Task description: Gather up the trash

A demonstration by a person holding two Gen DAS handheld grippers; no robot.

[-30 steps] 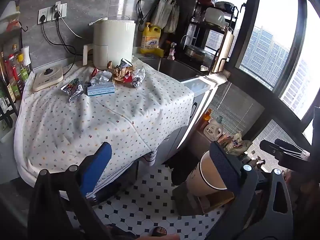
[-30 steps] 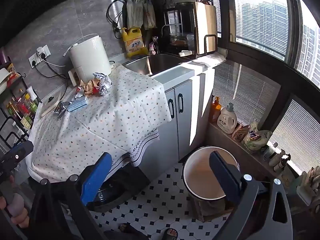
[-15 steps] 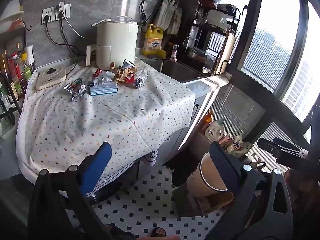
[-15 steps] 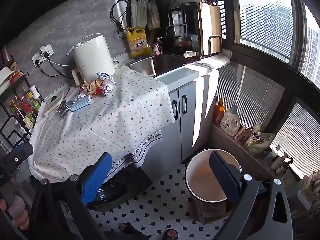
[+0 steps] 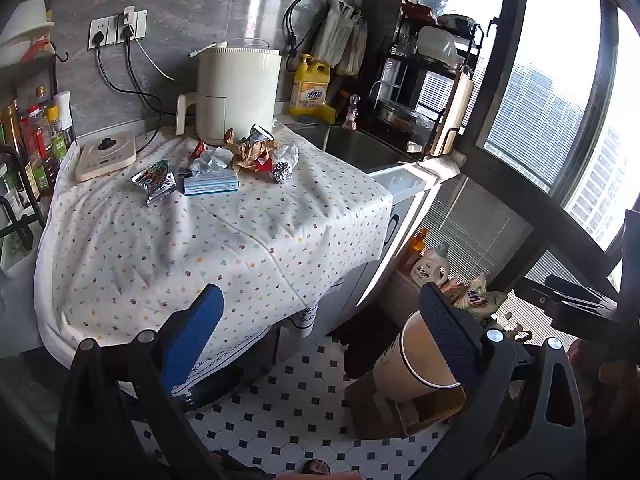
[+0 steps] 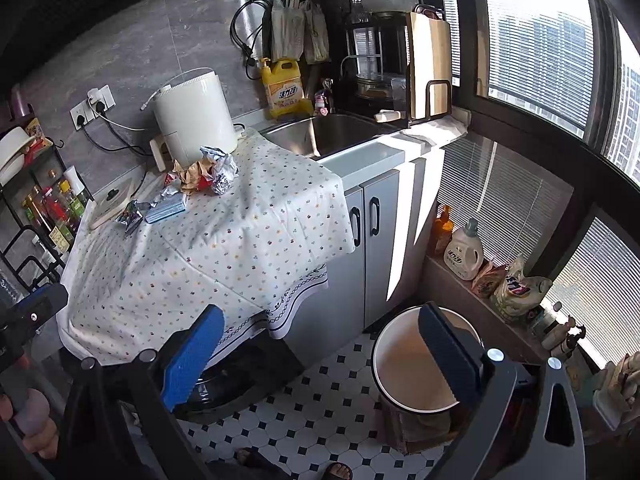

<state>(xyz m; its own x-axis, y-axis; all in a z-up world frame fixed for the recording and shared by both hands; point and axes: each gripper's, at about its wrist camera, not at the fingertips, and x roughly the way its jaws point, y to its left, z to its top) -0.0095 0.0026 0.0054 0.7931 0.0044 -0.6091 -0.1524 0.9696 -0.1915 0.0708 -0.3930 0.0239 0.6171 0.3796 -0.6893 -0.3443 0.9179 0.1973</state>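
Observation:
A pile of trash lies at the far side of the cloth-covered table: crumpled brown paper, a foil ball, a foil snack wrapper, a blue-white box and crumpled plastic. The pile also shows in the right wrist view. A tan waste bin stands on the floor at the right; it also shows in the left wrist view. My left gripper is open and empty, well short of the table. My right gripper is open and empty, above the floor beside the bin.
A white appliance stands behind the trash, a small scale to its left, bottles on a rack at far left. A sink and cabinet lie to the right. Detergent bottles line the window sill.
Both views have shifted slightly, so the table and trash sit a little lower and to the right in the frames. Both grippers stay open and empty.

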